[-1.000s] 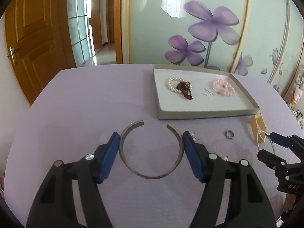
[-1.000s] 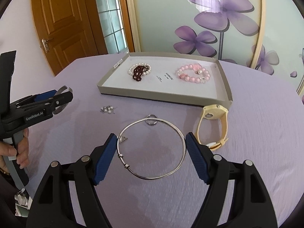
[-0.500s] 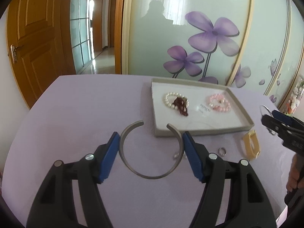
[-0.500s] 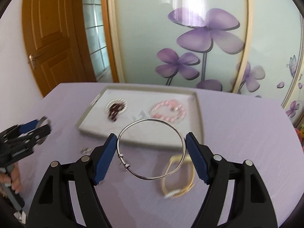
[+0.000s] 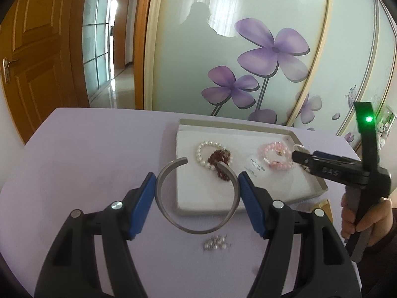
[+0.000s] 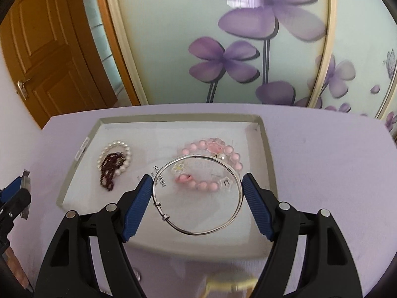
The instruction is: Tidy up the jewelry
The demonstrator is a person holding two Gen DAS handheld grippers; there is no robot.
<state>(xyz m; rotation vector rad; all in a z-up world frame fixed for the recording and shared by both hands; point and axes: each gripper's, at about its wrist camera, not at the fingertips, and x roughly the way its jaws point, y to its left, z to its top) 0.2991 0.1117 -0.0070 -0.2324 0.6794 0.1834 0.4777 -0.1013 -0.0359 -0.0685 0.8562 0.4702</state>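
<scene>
The left gripper clamps an open grey metal cuff bangle — gap toward twelve o'clock — while the right gripper clamps a thin round silver bangle.

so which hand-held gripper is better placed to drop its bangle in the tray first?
Right. The right hand-held gripper holds its thin silver bangle over the tray; the left hand-held gripper holds its open cuff over the tray's near edge.
</scene>
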